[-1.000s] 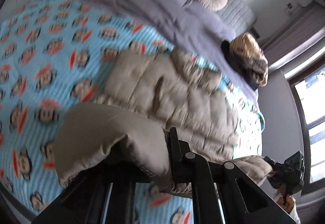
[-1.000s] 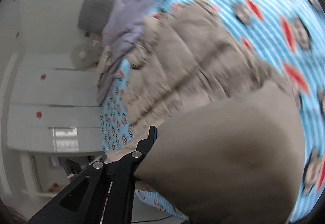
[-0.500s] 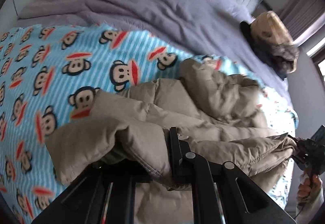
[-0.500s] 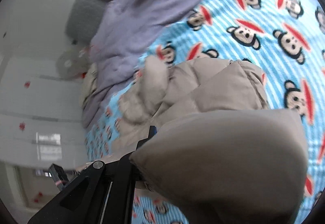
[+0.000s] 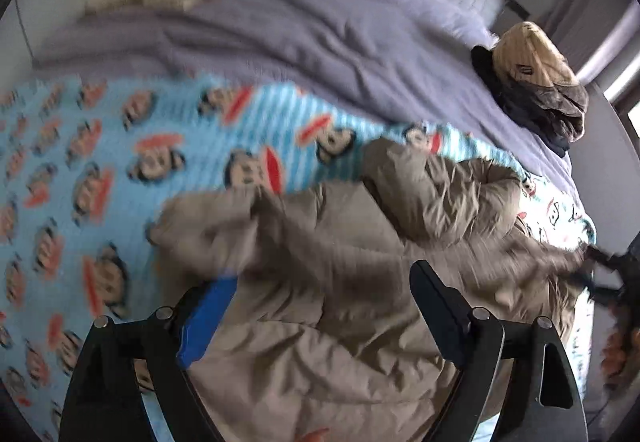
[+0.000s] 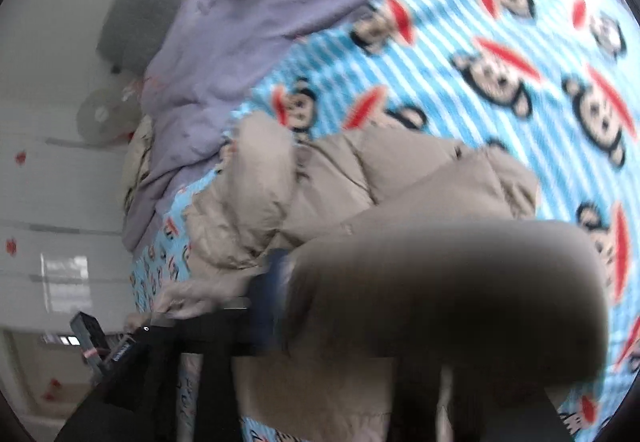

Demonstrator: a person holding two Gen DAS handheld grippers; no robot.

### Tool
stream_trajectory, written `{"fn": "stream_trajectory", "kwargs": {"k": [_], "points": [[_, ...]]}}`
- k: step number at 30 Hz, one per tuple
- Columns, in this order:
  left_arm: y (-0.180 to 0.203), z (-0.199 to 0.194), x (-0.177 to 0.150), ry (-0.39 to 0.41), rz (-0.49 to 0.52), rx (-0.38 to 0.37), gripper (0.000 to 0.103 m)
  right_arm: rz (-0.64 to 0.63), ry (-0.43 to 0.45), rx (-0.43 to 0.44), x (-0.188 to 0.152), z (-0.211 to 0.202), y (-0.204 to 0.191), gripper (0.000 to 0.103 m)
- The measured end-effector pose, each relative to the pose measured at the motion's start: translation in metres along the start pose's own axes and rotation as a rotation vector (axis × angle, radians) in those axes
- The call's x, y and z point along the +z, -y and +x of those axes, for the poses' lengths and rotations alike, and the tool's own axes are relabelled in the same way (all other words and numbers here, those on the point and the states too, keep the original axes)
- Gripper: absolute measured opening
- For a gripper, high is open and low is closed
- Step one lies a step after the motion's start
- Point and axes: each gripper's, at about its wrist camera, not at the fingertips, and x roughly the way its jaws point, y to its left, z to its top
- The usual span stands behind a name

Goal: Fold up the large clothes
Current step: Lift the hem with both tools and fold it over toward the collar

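- Left hand-held gripper has just been opening; jaws released, beige puffer jacket lying loose between them.
- Right hand-held gripper likewise just opened; blurred fold in front.
- Risk: puffy fold springs back, unfolding on the bed.

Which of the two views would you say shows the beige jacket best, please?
The left wrist view: the jacket lies folded on the monkey blanket, seen across most of its width between the open left gripper. The right wrist view shows only its far quilted part; a blurred fold close to the lens hides the rest.
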Motion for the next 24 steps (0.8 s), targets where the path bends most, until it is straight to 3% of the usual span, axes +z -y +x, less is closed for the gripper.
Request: {"fn": "stream_trajectory", "kwargs": {"k": [3,4,5,6,7,8,10,13,16,19,24], "points": [[0.003,-0.009,0.003,0.025,0.022,0.014,0.089,-0.081,0.045,-0.007,-0.003,-0.022,-0.015,0.077],[0.006,-0.006,0.003,0.024,0.028,0.008,0.088,-0.106,0.044,0.003,-0.006,-0.024,-0.02,0.065],[0.01,0.001,0.003,0.017,0.038,0.011,0.075,-0.121,0.033,0.003,-0.008,-0.023,-0.023,0.037],[0.015,0.012,0.003,-0.004,0.052,0.019,0.065,-0.149,0.008,-0.017,-0.013,-0.016,-0.026,0.02],[0.02,0.024,0.002,-0.036,0.063,0.024,0.048,-0.173,-0.015,-0.038,-0.016,-0.008,-0.029,0.019],[0.024,0.042,0.0,-0.068,0.072,0.032,0.038,-0.209,-0.049,-0.074,-0.021,0.007,-0.031,0.019],[0.023,0.07,-0.003,-0.08,0.073,0.108,0.037,-0.251,-0.07,-0.151,-0.025,0.028,-0.03,0.018],[0.004,0.092,-0.002,-0.043,0.039,0.177,0.037,-0.271,-0.007,-0.311,-0.018,0.044,-0.012,0.018],[-0.013,0.109,0.002,-0.031,0.013,0.181,0.037,-0.152,0.084,-0.316,0.003,0.035,0.027,0.009],[-0.012,0.123,0.005,-0.014,0.039,0.195,0.037,-0.037,0.139,-0.303,0.018,0.036,0.057,0.006],[-0.007,0.143,0.002,0.022,0.063,0.213,0.038,0.002,0.172,-0.333,0.024,0.058,0.074,0.005]]}}
